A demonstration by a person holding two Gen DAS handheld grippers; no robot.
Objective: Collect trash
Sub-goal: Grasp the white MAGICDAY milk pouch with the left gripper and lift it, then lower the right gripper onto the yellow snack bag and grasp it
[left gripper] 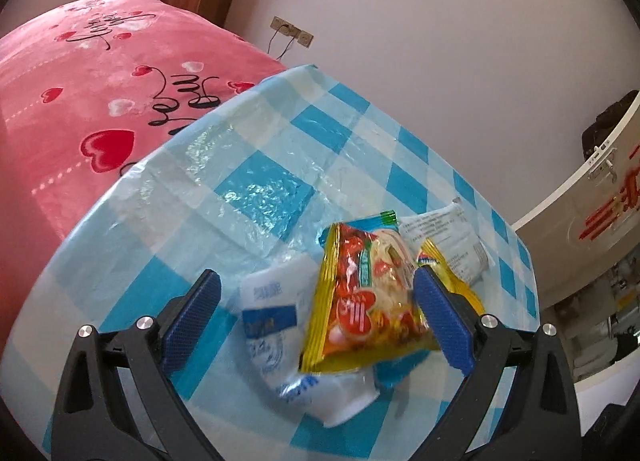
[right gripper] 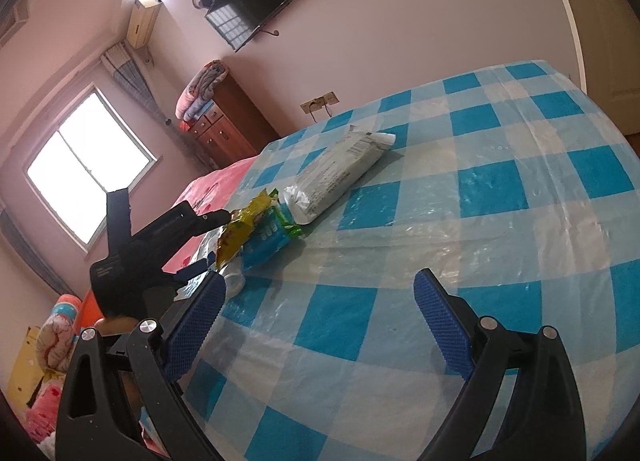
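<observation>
The left gripper (left gripper: 316,293) stood wide open, its blue ribbed pads spread on either side of a small heap of trash without clamping it. Between the pads lay a yellow and red crinkled plastic snack wrapper (left gripper: 360,301), tilted up on top of a white and blue crumpled plastic bag (left gripper: 276,325); the right-hand pad (left gripper: 440,321) sat just beside or against the wrapper's edge, which of the two could not be told. Just beyond the wrapper rested a white printed plastic packet (left gripper: 448,245), flat on the blue and white checked plastic tablecloth (left gripper: 264,193). The right gripper (right gripper: 320,309) was likewise wide open and empty, hovering over a bare stretch of the cloth, well apart from the heap. Beside the table lay a pink heart-patterned blanket (left gripper: 80,93); a black wall-mounted television (right gripper: 250,1) hung beyond.
</observation>
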